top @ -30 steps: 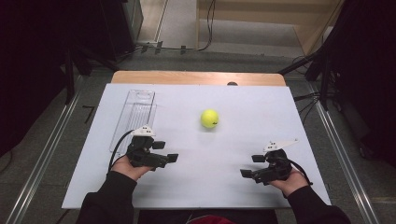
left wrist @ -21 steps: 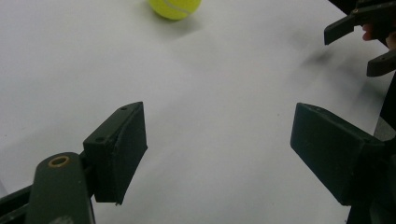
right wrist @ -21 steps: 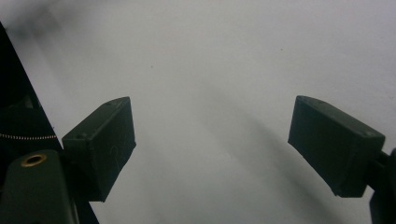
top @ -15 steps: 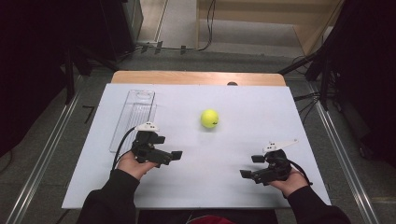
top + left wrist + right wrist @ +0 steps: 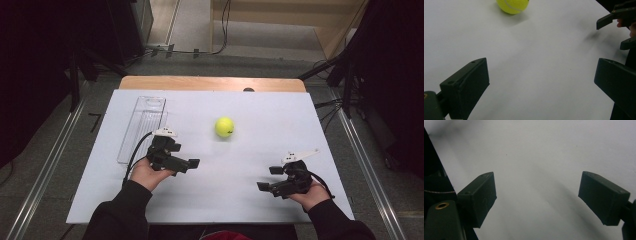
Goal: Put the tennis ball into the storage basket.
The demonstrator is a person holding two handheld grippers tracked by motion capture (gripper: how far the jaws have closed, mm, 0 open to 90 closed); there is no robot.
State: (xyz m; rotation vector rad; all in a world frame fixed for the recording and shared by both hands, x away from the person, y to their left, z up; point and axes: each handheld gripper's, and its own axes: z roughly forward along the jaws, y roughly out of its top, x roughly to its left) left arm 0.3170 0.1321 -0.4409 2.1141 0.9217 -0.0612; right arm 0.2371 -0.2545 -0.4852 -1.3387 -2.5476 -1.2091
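Plainly, the work at hand is a pick-up of the ball, judged from how the tools stand.

Ball: a yellow tennis ball (image 5: 224, 127) sits on the white table (image 5: 260, 110), near the middle, well apart from both tools and touching nothing else.

Left gripper (image 5: 192, 163): low over the table just beside the clear tray (image 5: 142, 127); its jaws have just been opening and now stand wide apart with bare table between them. In its own view the ball (image 5: 512, 5) lies ahead and off to the left.

Right gripper (image 5: 270, 179): near the table's front right, jaws spread wide, holding nothing; its own view (image 5: 537, 195) looks at bare table.

Clear tray: long, see-through, to the left of the ball; it seems empty, though its clear walls make that hard to be sure of.

Step in hand: likely the left tool's approach to the ball.

How to do it well: swing the left tool until the ball sits centred between the jaws, come in low, and close across the ball's widest part.

Risk: a glancing touch would set the ball rolling.
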